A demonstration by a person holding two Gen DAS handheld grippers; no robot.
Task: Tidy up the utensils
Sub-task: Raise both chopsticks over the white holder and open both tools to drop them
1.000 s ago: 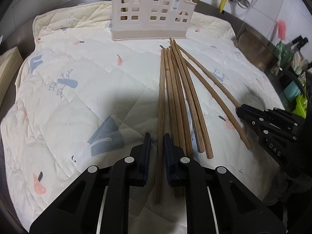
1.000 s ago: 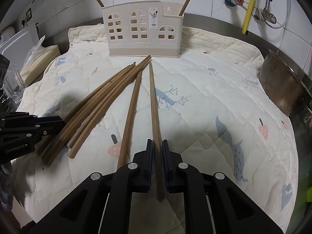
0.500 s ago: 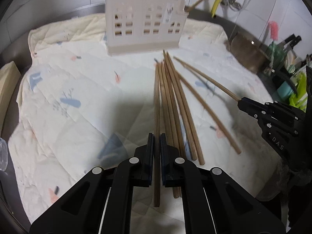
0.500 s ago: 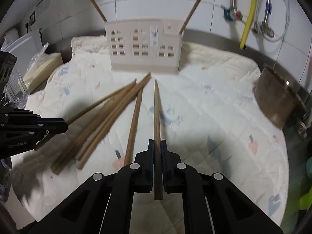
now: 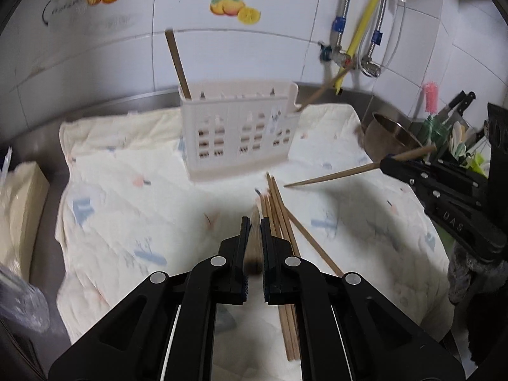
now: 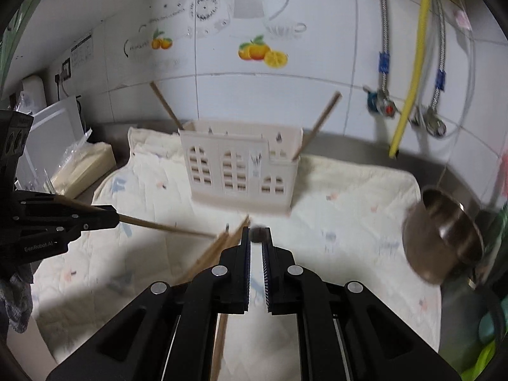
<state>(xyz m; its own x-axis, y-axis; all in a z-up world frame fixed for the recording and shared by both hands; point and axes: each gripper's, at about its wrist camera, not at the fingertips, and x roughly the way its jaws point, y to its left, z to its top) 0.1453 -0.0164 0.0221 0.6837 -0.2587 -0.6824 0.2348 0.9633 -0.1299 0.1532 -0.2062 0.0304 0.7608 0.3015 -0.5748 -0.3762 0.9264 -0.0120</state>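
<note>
Matt brown wooden chopsticks [image 5: 279,219] lie on a soft quilted cloth mat [image 5: 127,209]. The cream utensil holder [image 5: 239,135] looks like smooth matt plastic. A metal pot [image 6: 444,238] shines dully; glossy white wall tiles [image 6: 317,47] reflect light.

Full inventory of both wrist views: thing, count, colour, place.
Slotted plastic utensil holder: one, cream, back of mat.
Wooden chopsticks in holder: two, brown, one leaning out at each end.
Loose wooden chopsticks: about five, brown, bundled on mat.
Quilted mat: one, cream, printed, covers counter.
Metal pot: one, steel, right of mat.
Yellow hose: one, on wall.
Left gripper: shut on a chopstick.
Right gripper: shut on a chopstick.
</note>
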